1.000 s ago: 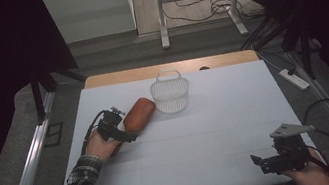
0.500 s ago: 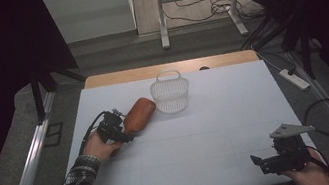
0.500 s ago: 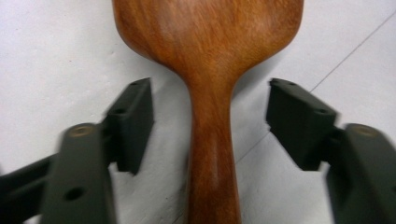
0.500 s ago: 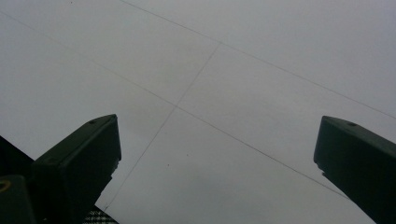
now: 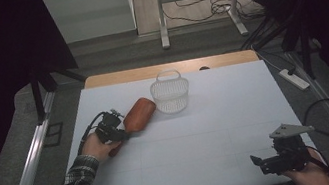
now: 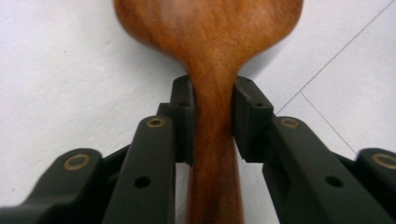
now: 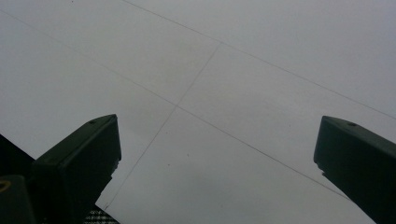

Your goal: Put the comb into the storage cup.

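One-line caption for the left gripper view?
Left claw shut on the neck of a wooden paddle lying on the white table.

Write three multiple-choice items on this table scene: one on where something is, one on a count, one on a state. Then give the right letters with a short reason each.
1. Where does the white basket stand?
A. at the far middle of the table
B. at the near right corner
C. on the floor

2. How many baskets are on the table?
A. three
B. two
C. one

3. What is the left claw doing?
A. gaping over bare table
B. clamping the neck of the wooden paddle
C. holding the basket

Right letters: 1 A, the high view shows it by the far edge; 2 C, a single basket stands there; 3 B, the left gripper view shows both pads pressed on the paddle's neck, the jaws having just closed.
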